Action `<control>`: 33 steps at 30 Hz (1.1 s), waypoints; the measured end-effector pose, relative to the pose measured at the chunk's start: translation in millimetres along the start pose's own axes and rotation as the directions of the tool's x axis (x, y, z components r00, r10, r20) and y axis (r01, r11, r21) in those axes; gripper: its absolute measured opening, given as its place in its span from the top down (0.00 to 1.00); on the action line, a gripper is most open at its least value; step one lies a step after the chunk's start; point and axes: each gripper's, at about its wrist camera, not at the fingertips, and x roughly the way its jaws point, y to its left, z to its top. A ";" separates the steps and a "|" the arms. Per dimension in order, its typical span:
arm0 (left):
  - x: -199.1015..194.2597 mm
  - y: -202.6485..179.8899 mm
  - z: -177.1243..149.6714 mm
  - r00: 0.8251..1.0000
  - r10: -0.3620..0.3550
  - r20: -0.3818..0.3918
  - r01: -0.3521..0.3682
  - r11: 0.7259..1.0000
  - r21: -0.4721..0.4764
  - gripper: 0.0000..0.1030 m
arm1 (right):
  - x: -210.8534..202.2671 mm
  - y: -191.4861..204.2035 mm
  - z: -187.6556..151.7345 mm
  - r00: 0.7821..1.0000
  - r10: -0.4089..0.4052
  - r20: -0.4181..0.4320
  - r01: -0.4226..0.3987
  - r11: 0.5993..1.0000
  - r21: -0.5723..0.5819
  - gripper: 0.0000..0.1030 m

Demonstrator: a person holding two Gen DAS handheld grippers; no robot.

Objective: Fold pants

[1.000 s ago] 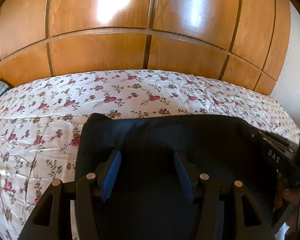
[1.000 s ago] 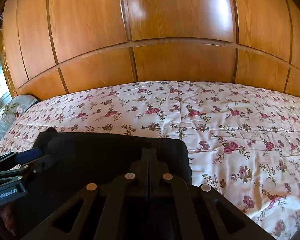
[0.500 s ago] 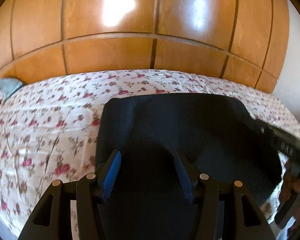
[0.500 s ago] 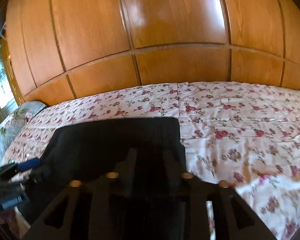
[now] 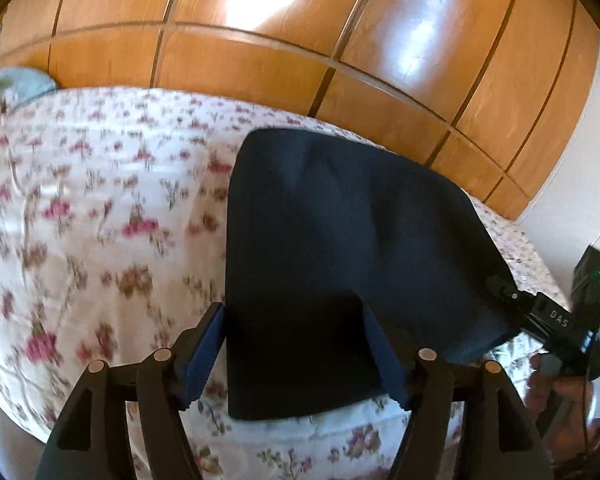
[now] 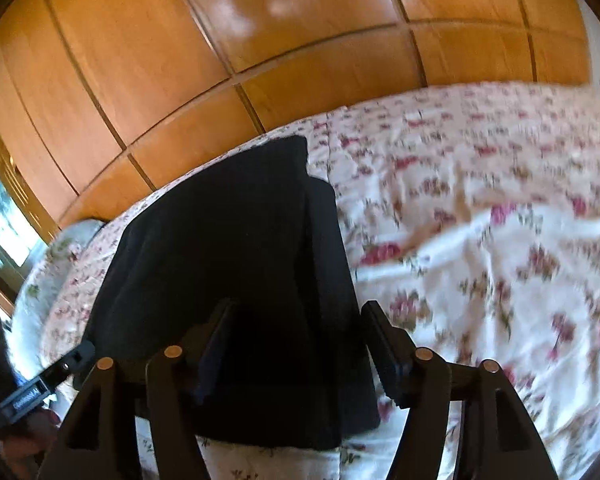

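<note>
Dark navy folded pants lie flat on the floral bedspread, near its front edge. My left gripper is over their near left corner. Its blue pads stand wide apart and are still opening, with the cloth lying between and below them, unpinched. My right gripper hovers over the pants at their near right edge. Its jaws are opening and clear of the fabric. Each wrist view catches the other gripper at the pants' far corner: the right gripper and the left gripper.
A glossy wooden wardrobe runs behind the bed. A pillow lies at the left end. The bedspread stretches away to the right of the pants. A white wall is at the right, a window at the left.
The right jaws went from shut to apart and the left jaws spread wider. Both grippers drew back toward the bed's front edge and rolled, and the pants now lie flat, released.
</note>
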 end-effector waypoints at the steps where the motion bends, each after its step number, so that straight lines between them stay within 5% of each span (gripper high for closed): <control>1: 0.1 2.6 -2.3 1.000 -0.022 -0.008 0.022 1.000 -0.006 0.29 | 0.3 -4.2 -1.6 1.000 0.023 -0.011 -0.022 0.999 0.028 0.35; 8: 16.0 33.3 10.0 0.965 -0.241 -0.100 0.223 0.961 -0.166 0.28 | 10.7 -26.5 3.7 0.978 0.182 -0.099 -0.165 0.973 0.164 0.34; 10: 21.8 33.6 15.2 0.955 -0.267 -0.128 0.248 0.957 -0.149 0.27 | 12.8 -26.5 6.0 0.973 0.196 -0.120 -0.176 0.972 0.155 0.34; 18: 32.7 24.5 24.1 0.947 -0.271 -0.174 0.258 0.962 -0.091 0.26 | 22.1 -15.8 16.0 0.970 0.153 -0.190 -0.138 0.986 0.089 0.33; 27: 38.8 21.9 24.2 0.945 -0.278 -0.170 0.269 0.960 -0.074 0.26 | 24.8 -6.4 15.0 0.980 0.112 -0.167 -0.109 0.994 0.025 0.31; 33: 33.8 14.7 21.5 0.955 -0.255 -0.151 0.253 0.967 -0.037 0.35 | 24.3 -0.7 16.4 0.985 0.090 -0.149 -0.094 0.995 -0.019 0.34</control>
